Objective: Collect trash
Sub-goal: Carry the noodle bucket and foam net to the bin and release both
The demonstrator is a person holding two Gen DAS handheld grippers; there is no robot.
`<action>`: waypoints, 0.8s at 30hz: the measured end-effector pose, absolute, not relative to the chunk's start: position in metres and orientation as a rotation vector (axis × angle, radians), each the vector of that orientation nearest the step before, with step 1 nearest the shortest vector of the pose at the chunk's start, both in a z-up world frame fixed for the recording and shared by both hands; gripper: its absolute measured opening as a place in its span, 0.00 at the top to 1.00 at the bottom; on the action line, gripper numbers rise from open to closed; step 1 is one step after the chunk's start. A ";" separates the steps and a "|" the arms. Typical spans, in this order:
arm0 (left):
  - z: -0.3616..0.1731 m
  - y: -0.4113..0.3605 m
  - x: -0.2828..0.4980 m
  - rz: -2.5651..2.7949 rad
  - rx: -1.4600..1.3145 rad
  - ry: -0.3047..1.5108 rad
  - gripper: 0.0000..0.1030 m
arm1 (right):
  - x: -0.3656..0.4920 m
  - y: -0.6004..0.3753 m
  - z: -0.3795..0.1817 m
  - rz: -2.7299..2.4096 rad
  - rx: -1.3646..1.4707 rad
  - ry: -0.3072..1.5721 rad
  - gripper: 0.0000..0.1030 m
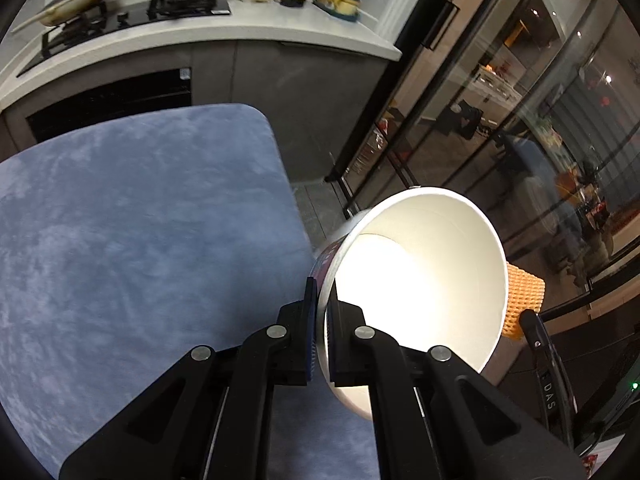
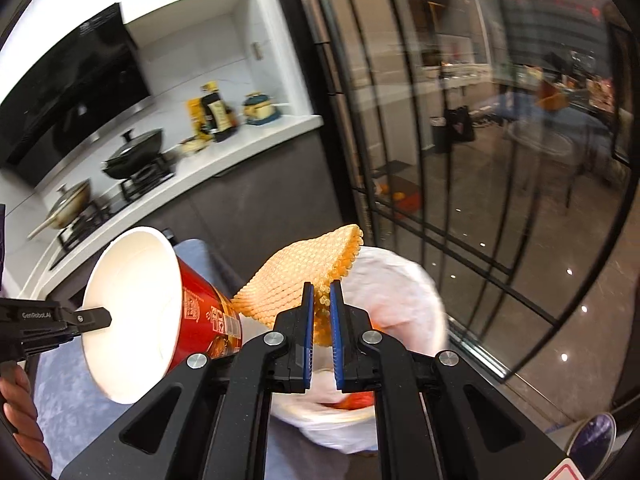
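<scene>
- Left wrist view: the left gripper point(image 1: 322, 320) is clamped on the rim of an empty paper noodle cup point(image 1: 420, 292), one pad outside the wall and one inside, the white mouth tipped toward the camera. The cup hangs past the edge of a blue padded surface point(image 1: 140, 220), above the floor and in front of glass doors point(image 1: 500, 120). A corner of orange foam netting point(image 1: 524, 300) shows behind its far rim.
- Right wrist view: the right gripper point(image 2: 321, 312) pinches the orange foam netting point(image 2: 304, 276) by its lower edge, holding it above a white-lined trash bag point(image 2: 396, 292) that already holds something red. The noodle cup point(image 2: 160, 312), red-printed outside, hangs to the left in the other gripper.
- Handling, as judged: both items look very light. The thin cup wall should dent under pressure, so the stiffer rolled rim suits best; the netting is soft and springy, and any fold gives a hold.
</scene>
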State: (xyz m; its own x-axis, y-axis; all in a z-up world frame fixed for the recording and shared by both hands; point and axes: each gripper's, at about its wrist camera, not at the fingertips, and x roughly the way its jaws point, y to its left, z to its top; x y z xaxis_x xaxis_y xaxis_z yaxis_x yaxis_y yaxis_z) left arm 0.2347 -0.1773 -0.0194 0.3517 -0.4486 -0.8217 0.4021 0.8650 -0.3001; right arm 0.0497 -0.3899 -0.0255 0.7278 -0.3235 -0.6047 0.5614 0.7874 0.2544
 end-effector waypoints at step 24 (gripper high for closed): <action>-0.085 -0.285 0.227 -0.591 0.121 1.177 0.90 | 0.052 -0.426 -0.058 -0.581 0.456 0.635 0.92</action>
State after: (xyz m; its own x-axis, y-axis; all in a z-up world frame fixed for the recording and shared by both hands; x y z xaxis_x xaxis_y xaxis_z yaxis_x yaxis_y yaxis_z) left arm 0.2268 -0.2849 -0.0846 0.2519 -0.3718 -0.8935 0.4948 0.8429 -0.2112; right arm 0.0519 -0.4264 -0.0582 0.6578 -0.3600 -0.6616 0.6273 0.7480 0.2167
